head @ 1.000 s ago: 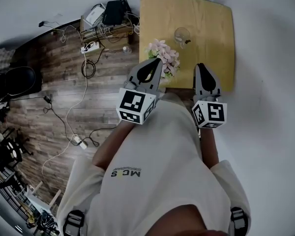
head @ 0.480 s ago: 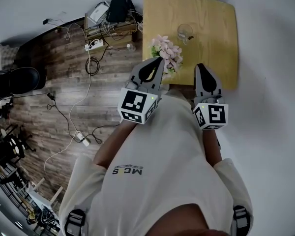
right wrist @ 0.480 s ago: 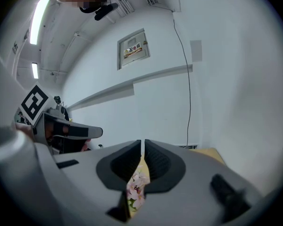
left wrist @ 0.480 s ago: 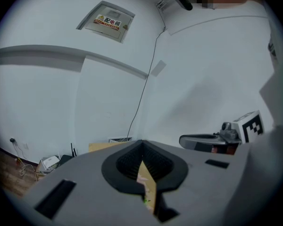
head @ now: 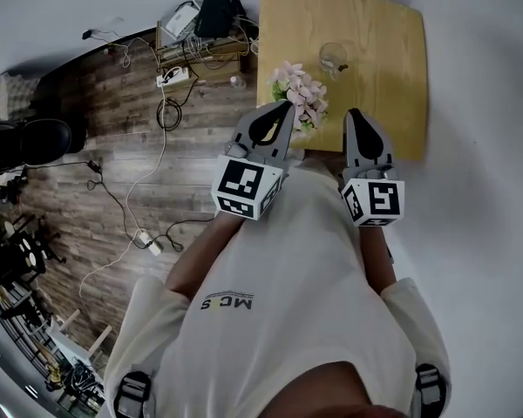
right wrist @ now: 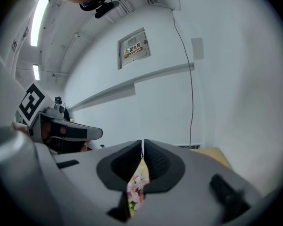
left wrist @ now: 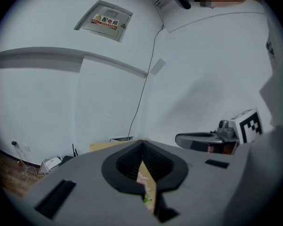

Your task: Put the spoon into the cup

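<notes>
We hold both grippers close to our chest, short of the near edge of the wooden table (head: pixel 383 103). The left gripper (head: pixel 288 105) points toward the table's near left corner, and its own view shows the jaws (left wrist: pixel 141 142) brought together at the tips with nothing between them. The right gripper (head: pixel 353 113) is beside it, nearer the middle of the table's near edge, and its jaws (right wrist: pixel 142 141) are likewise closed on nothing. A clear glass cup (head: pixel 333 56) stands upright on the table toward its far side, well apart from both grippers. A small dark piece (head: pixel 344 66) lies against the cup on the table; we cannot tell whether this is the spoon. A bunch of pink flowers (head: pixel 301 90) sits at the table's left edge, just beyond the left gripper's tips. Left of the table, a power strip (head: pixel 176 77) and loose cables lie on the wooden floor (head: pixel 113 172), with a black router (head: pixel 220 16) near the table's far left corner.
</notes>
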{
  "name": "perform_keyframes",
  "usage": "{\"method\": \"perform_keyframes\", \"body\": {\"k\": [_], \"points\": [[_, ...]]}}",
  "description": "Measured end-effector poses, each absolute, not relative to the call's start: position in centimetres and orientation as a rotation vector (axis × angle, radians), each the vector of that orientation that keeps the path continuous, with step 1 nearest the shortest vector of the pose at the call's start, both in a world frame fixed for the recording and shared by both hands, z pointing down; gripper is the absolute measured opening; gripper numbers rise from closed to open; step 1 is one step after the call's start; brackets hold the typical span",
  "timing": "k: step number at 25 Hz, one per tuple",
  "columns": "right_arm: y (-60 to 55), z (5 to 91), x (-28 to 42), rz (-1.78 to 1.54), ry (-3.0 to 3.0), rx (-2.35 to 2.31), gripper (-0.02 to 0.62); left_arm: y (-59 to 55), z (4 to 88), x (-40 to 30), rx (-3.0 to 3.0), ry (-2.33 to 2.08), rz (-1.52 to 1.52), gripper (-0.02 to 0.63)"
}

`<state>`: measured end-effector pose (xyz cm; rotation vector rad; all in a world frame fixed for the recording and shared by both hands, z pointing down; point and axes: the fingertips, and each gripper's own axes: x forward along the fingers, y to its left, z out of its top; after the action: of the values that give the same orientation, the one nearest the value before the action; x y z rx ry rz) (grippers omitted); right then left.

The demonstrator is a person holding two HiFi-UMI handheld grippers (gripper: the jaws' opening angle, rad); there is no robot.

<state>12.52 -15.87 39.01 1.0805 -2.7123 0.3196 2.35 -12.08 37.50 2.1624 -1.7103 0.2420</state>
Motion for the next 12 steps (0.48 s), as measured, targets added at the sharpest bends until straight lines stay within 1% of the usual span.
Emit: {"method": "perform_keyframes", "body": {"k": [12], "points": [[-16.55,38.92,12.17,0.336,-2.731,1.064,0.040,-12.75,37.46,2.38,2.157,-1.717,0.270,0.011]]}}
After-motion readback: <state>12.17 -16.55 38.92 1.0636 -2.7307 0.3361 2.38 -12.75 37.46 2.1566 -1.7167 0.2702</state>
